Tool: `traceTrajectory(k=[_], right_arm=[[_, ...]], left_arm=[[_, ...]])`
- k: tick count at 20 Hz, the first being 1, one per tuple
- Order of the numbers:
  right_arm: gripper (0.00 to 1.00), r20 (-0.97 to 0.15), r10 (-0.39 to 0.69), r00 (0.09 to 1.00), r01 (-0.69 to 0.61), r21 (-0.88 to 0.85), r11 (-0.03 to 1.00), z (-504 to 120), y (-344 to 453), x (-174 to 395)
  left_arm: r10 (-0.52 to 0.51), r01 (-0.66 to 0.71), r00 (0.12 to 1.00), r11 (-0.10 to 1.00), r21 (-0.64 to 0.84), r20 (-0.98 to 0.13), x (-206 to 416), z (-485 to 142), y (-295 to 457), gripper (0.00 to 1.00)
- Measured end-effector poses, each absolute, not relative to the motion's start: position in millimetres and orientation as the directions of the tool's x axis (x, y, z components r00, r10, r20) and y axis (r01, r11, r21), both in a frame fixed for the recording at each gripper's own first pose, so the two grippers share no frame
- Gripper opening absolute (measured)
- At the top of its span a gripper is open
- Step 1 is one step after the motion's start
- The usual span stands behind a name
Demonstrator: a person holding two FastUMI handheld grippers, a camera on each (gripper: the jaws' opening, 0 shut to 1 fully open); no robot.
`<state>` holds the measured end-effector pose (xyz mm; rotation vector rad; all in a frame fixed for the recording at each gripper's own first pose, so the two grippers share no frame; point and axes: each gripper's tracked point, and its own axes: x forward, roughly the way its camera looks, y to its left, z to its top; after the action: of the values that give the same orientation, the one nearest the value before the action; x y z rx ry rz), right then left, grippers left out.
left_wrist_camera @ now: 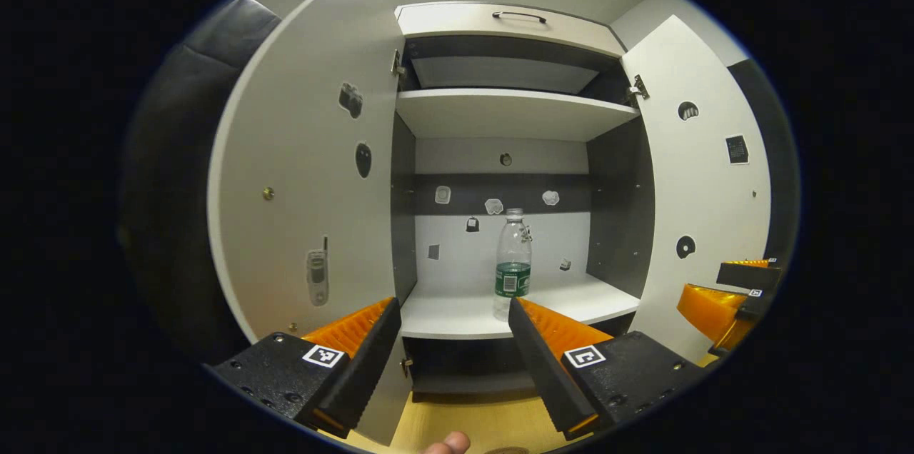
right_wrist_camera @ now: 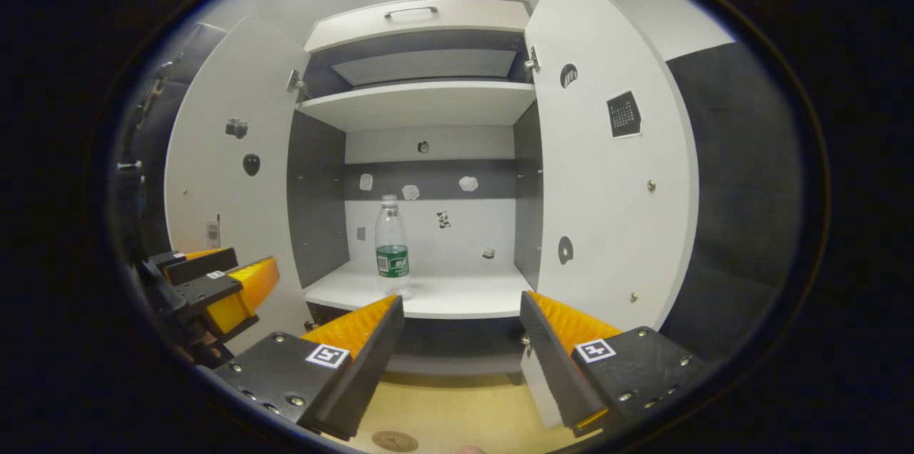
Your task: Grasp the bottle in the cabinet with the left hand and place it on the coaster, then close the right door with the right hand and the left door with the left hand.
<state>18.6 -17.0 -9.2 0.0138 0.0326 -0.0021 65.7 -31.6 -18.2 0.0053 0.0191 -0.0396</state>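
Observation:
A clear plastic bottle (left_wrist_camera: 513,261) with a green label stands upright on the cabinet's lower white shelf (left_wrist_camera: 457,315); the right gripper view has the bottle (right_wrist_camera: 391,240) left of centre on that shelf (right_wrist_camera: 443,295). Both cabinet doors stand wide open: the left door (left_wrist_camera: 307,175) and the right door (left_wrist_camera: 696,183). My left gripper (left_wrist_camera: 455,340) is open in front of the shelf, short of the bottle. My right gripper (right_wrist_camera: 462,340) is open too, near the right door (right_wrist_camera: 607,175). A round brown coaster (right_wrist_camera: 395,441) lies on the wooden table below.
An upper shelf (left_wrist_camera: 500,111) and a top flap with a handle (left_wrist_camera: 519,15) sit above. Small stickers dot the doors and back wall. The right gripper (left_wrist_camera: 735,297) appears at the right edge of the left gripper view, the left gripper (right_wrist_camera: 207,290) at the left of the right gripper view.

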Motion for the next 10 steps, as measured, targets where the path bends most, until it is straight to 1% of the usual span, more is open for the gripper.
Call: traceTrajectory(k=[5, 10], right_arm=[[1.00, -0.061, -0.019, 0.998, 0.019, 0.003, 1.000, -18.1, -22.9, 22.3], [0.99, -0.089, -0.035, 0.995, 0.037, 0.026, 0.999, -23.9, -29.5, 25.7]], left_arm=[[-0.070, 0.070, 0.997, 0.997, 0.029, -0.012, 108.6, -18.6, -52.2, 0.96], [-0.130, 0.130, 0.991, 0.991, 0.042, -0.004, 159.8, -20.8, -81.4, 0.96]])
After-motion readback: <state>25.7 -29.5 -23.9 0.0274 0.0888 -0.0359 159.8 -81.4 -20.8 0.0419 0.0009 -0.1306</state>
